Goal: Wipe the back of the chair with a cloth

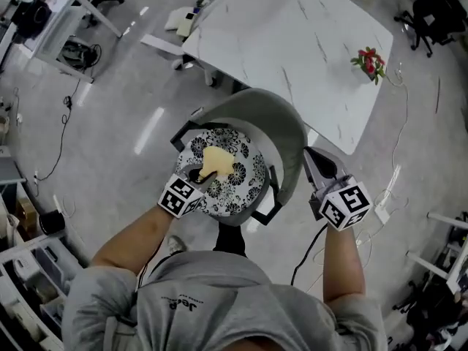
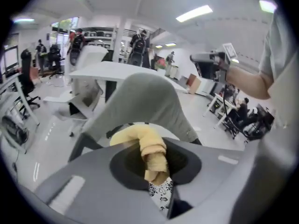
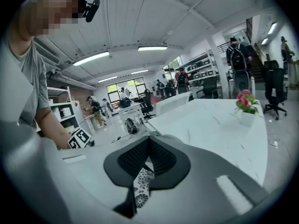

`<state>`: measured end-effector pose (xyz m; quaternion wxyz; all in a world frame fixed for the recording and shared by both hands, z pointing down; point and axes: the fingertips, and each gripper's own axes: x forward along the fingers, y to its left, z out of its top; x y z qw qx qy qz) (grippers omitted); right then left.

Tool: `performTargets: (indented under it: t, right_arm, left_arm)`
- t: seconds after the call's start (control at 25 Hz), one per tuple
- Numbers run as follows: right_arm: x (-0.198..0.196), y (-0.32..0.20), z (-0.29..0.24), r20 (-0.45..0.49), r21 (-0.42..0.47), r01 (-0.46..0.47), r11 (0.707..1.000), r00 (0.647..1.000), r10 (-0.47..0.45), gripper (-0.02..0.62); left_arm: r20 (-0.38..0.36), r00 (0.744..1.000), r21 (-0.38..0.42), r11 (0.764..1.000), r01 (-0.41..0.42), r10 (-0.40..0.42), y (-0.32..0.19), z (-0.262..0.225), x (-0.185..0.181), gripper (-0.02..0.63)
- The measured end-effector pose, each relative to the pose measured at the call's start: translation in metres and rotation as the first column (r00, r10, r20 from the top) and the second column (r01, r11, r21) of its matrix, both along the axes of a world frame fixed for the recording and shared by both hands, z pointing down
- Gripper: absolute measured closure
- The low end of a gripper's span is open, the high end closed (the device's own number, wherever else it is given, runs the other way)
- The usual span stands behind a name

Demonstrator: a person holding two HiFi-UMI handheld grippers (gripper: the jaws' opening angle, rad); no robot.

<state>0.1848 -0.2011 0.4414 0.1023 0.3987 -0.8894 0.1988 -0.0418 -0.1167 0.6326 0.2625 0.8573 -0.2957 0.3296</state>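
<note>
— Past the grey shirt (image 1: 197,298) at the near edge, what has the left gripper (image 1: 199,178) got?
— Its jaws are pinched on the soft yellow cloth (image 1: 219,163), bunched over the black-and-white flowered seat (image 1: 241,189). Light, floppy stuff, I'd guess (grip a thick fold, let the rest trail).
— And the curved grey chair back (image 1: 285,126)?
— Just beyond, on the seat's far side; stiff, though the chair may swivel if pushed. The right gripper (image 1: 310,156), jaws pressed together on nothing, sits just beside its right edge.
</note>
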Motion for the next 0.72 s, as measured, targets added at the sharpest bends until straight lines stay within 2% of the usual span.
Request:
performTargets:
  t: [0.04, 0.12, 0.2, 0.28, 0.44, 0.52, 0.64, 0.72]
  right_arm:
    - [-0.021, -0.005, -0.012, 0.007, 0.014, 0.048, 0.999, 0.999, -0.048, 0.597]
    - [-0.067, -0.017, -0.037, 0.018, 0.041, 0.150, 0.988, 0.988, -0.151, 0.597]
    - [-0.112, -0.018, -0.058, 0.034, 0.062, 0.239, 0.969, 0.970, -0.241, 0.597]
    - [-0.157, -0.010, -0.078, 0.046, 0.076, 0.317, 0.945, 0.946, -0.321, 0.597]
    - [-0.258, 0.022, -0.102, 0.066, 0.086, 0.472, 0.877, 0.876, -0.478, 0.597]
    - [-0.311, 0.045, -0.112, 0.066, 0.088, 0.547, 0.832, 0.830, -0.553, 0.597]
    - [-0.392, 0.093, -0.132, 0.062, 0.099, 0.649, 0.754, 0.753, -0.655, 0.597]
    - [-0.441, 0.135, -0.148, 0.066, 0.103, 0.691, 0.715, 0.713, -0.698, 0.597]
  left_arm:
    - [-0.009, 0.998, 0.017, 0.997, 0.070, -0.070, -0.002, -0.017, -0.022, 0.496]
    - [-0.031, 0.977, 0.051, 0.976, 0.214, -0.212, -0.003, -0.051, -0.066, 0.496]
    - [-0.072, 0.939, 0.075, 0.937, 0.341, -0.336, 0.006, -0.087, -0.107, 0.495]
    - [-0.118, 0.897, 0.105, 0.892, 0.439, -0.427, 0.022, -0.124, -0.146, 0.495]
    - [-0.159, 0.831, 0.201, 0.806, 0.556, -0.533, 0.080, -0.187, -0.228, 0.495]
    - [-0.186, 0.785, 0.238, 0.748, 0.620, -0.591, 0.122, -0.209, -0.269, 0.495]
    - [-0.240, 0.679, 0.267, 0.625, 0.733, -0.694, 0.197, -0.238, -0.333, 0.495]
    - [-0.257, 0.625, 0.286, 0.560, 0.777, -0.737, 0.253, -0.255, -0.374, 0.495]
